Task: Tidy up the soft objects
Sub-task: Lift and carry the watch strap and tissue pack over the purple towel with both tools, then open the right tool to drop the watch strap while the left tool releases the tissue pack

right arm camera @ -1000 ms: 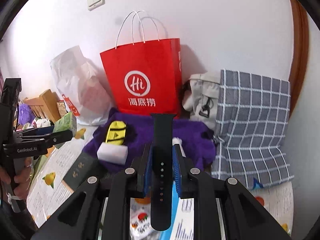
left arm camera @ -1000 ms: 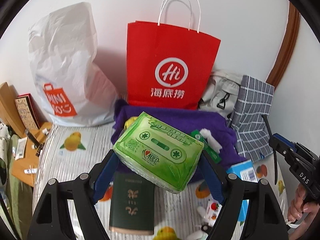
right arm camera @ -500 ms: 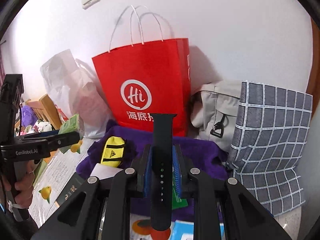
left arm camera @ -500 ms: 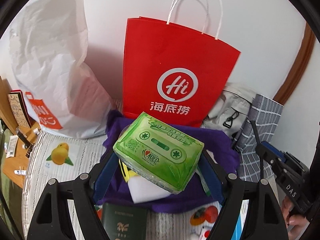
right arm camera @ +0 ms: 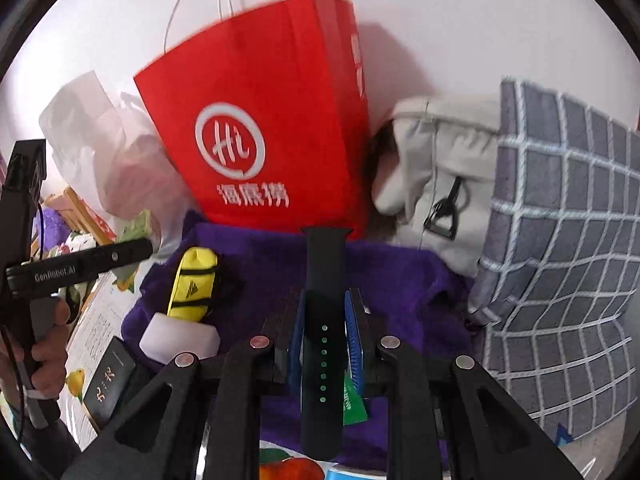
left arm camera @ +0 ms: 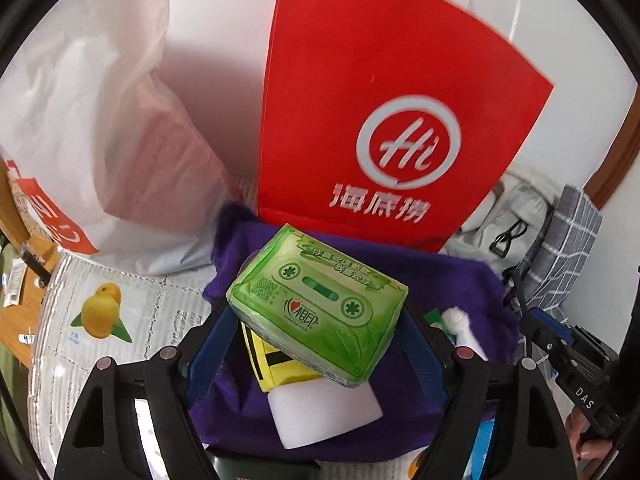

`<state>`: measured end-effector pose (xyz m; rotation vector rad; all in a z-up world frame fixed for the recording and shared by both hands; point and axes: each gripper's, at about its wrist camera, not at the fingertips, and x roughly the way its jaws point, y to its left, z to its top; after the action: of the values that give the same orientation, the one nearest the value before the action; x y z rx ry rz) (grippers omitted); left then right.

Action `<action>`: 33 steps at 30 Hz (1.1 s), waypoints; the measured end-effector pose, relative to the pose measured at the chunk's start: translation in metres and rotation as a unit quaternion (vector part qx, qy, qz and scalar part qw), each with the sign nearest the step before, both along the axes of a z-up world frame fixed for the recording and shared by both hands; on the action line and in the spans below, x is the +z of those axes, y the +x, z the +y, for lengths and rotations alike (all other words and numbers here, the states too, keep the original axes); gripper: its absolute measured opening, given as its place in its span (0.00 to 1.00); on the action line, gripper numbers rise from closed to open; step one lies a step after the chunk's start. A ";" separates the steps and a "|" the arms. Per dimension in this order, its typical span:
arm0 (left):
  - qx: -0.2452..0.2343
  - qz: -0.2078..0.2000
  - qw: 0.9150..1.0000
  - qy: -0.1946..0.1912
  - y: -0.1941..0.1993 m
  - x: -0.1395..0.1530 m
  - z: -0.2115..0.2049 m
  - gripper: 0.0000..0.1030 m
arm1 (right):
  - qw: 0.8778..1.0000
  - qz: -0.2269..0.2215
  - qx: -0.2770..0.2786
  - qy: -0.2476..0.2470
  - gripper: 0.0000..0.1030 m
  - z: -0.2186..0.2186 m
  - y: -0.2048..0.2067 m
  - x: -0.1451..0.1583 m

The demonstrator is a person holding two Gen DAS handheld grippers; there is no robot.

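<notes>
Tissue pack [left arm camera: 318,306] sits clamped in the left hand-held gripper [left arm camera: 316,344]; the right hand-held gripper [right arm camera: 325,332] pinches a black watch strap [right arm camera: 324,320].

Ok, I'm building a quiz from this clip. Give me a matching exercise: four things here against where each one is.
Things:
1. green tissue pack
2. black watch strap
3. white foam block
4. red paper bag

Places:
a. lying on the purple cloth
b. in the left gripper
c. standing against the wall
d. in the right gripper

Pairs: 1-b, 2-d, 3-a, 4-c
</notes>
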<state>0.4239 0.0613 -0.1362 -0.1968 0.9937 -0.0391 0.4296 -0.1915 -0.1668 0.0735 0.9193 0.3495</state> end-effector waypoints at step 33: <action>-0.027 0.107 0.994 0.021 0.030 -0.068 -0.027 0.79 | 0.996 0.074 -0.015 -0.037 0.49 0.002 0.024 -0.055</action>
<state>0.4542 0.0346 -0.2043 -0.1362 1.2122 -0.0470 0.4534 -0.1898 -0.2220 0.0463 1.0762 0.2850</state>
